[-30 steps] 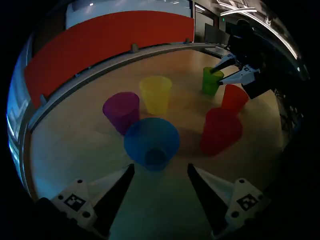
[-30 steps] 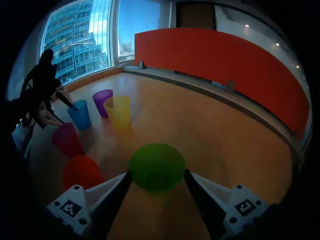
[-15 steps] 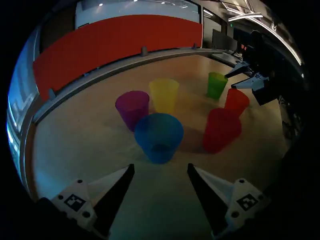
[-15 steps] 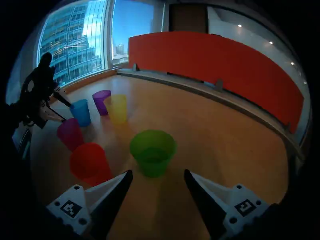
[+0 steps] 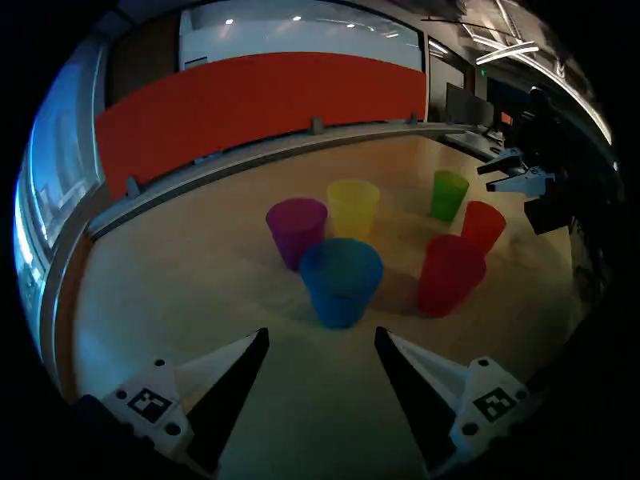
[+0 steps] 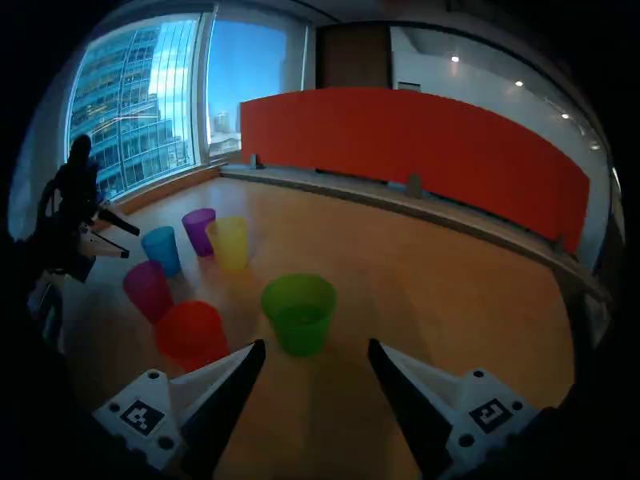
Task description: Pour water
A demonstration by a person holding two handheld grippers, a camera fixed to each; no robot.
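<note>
The left gripper [image 5: 320, 332] has its fingers spread apart and empty, with the blue cup [image 5: 342, 280] standing upright on the wooden surface [image 5: 184, 264] just ahead of them. The right gripper [image 6: 315, 344] is likewise spread wide and holds nothing, the green cup [image 6: 299, 312] upright just ahead of its fingertips. Purple [image 5: 296, 230], yellow [image 5: 353, 206] and two red cups [image 5: 450, 272] stand between them.
</note>
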